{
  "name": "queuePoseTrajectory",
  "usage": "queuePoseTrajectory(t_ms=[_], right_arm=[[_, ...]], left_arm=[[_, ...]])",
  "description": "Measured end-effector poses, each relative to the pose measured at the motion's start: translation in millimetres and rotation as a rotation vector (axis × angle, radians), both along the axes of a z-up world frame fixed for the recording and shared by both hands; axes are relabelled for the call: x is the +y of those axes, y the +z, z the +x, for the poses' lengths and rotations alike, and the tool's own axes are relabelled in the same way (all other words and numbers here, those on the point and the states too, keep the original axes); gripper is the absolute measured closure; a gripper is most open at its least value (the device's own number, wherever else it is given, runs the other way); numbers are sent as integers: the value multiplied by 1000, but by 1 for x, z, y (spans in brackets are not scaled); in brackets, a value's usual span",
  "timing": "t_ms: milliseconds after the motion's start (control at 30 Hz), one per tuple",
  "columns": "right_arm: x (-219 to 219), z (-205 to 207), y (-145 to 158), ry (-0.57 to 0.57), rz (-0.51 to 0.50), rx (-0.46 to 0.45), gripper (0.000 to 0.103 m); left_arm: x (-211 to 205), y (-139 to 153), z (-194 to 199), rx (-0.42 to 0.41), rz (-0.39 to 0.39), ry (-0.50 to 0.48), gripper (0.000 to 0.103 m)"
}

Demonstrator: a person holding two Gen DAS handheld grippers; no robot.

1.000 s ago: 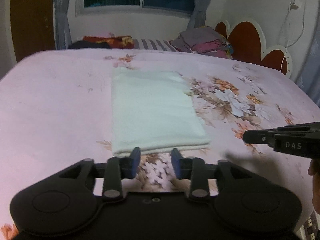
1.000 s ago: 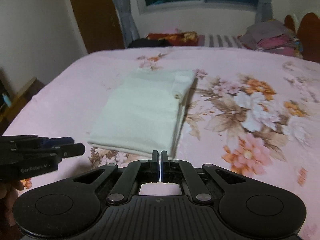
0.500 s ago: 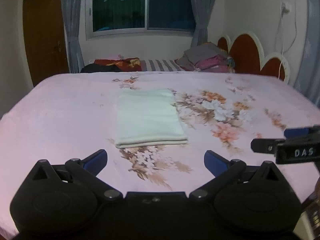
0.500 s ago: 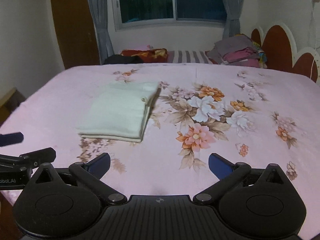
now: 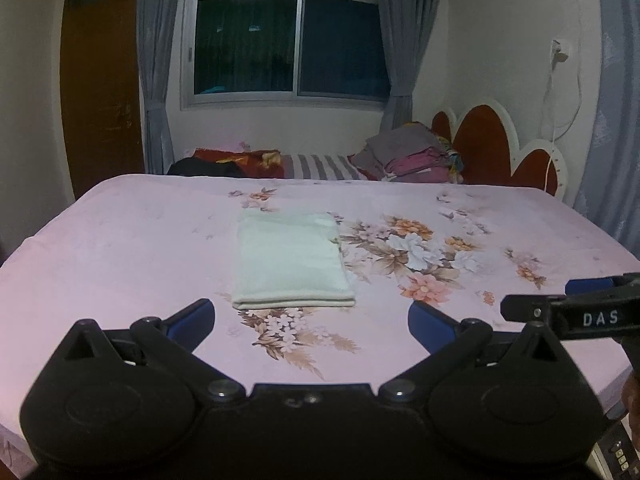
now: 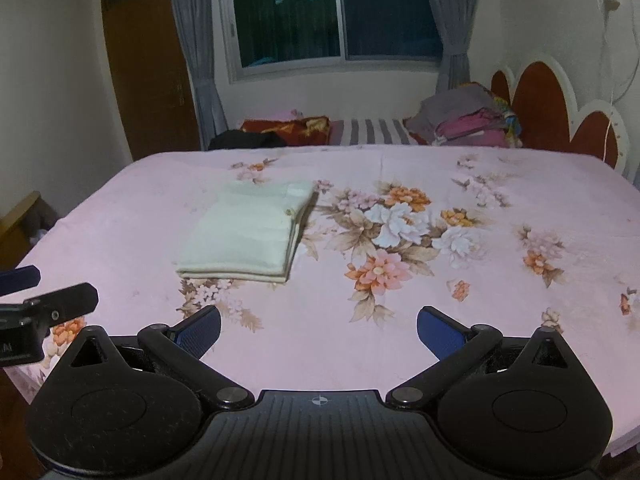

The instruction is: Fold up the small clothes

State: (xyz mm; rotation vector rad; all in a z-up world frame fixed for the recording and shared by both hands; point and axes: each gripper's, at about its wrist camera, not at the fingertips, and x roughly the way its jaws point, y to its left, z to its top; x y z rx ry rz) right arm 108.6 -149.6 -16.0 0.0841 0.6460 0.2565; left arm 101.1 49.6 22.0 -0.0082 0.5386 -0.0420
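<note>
pink floral bed (image 5: 120,248) carrying folded pale-green cloth (image 5: 290,262) left of centre; left tool (image 5: 310,322) and right tool (image 6: 319,330) spread wide, empty, near the cloth's front edge.

Folded cloth (image 5: 290,258) on bed (image 5: 120,248)

You face a dark window (image 5: 290,44) with grey curtains (image 5: 154,64) | brown door (image 5: 102,92) to your left | scalloped red headboard (image 5: 486,146) right | pink floral bed (image 5: 120,248) below | white walls (image 5: 500,40).
</note>
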Motion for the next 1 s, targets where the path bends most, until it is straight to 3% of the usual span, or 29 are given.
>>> queuePoseTrajectory(t_ms=[233, 1000], right_arm=[[2, -22, 3, -21, -7, -14, 0], [8, -33, 8, -35, -5, -19, 0]], left_arm=[[-3, 0, -11, -4, 16, -5, 0], [2, 2, -17, -18, 8, -30, 0]])
